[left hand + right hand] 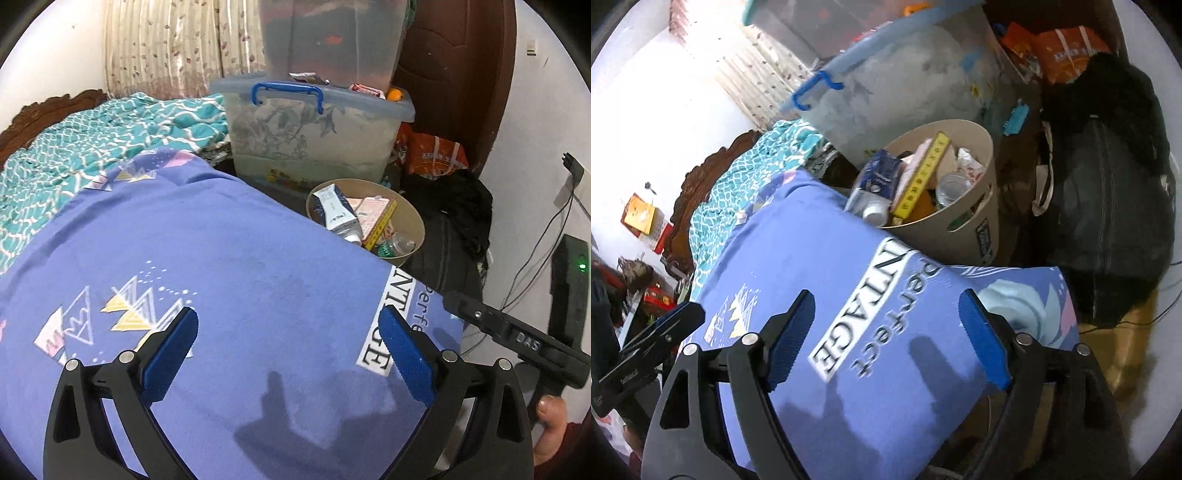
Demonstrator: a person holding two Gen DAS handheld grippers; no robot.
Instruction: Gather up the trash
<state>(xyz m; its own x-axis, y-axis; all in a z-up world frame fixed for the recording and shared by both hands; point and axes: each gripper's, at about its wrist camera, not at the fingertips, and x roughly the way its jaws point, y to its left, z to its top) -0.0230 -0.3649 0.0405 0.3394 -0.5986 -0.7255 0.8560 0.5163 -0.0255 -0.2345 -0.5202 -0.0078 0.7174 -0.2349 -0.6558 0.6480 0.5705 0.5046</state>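
A beige round trash bin [415, 218] [964, 229] stands on the floor beside the bed. It holds a blue-and-white carton [334, 212], a pink-and-yellow box [375, 218] [923, 173] and clear plastic bottles [397, 243] [951, 188]. My left gripper [288, 343] is open and empty above the purple printed pillow [221, 277]. My right gripper [886, 332] is open and empty above the same pillow's [831, 266] near corner, with the bin just beyond it. The right gripper's body shows at the right edge of the left wrist view [517, 339].
A clear storage box with a blue handle [314, 129] [897, 85] stands behind the bin, another box stacked on it. A black bag [454, 206] [1108, 206] and orange bags [432, 155] lie to the right. A teal quilt [92, 140] covers the bed. Cables [546, 236] hang on the wall.
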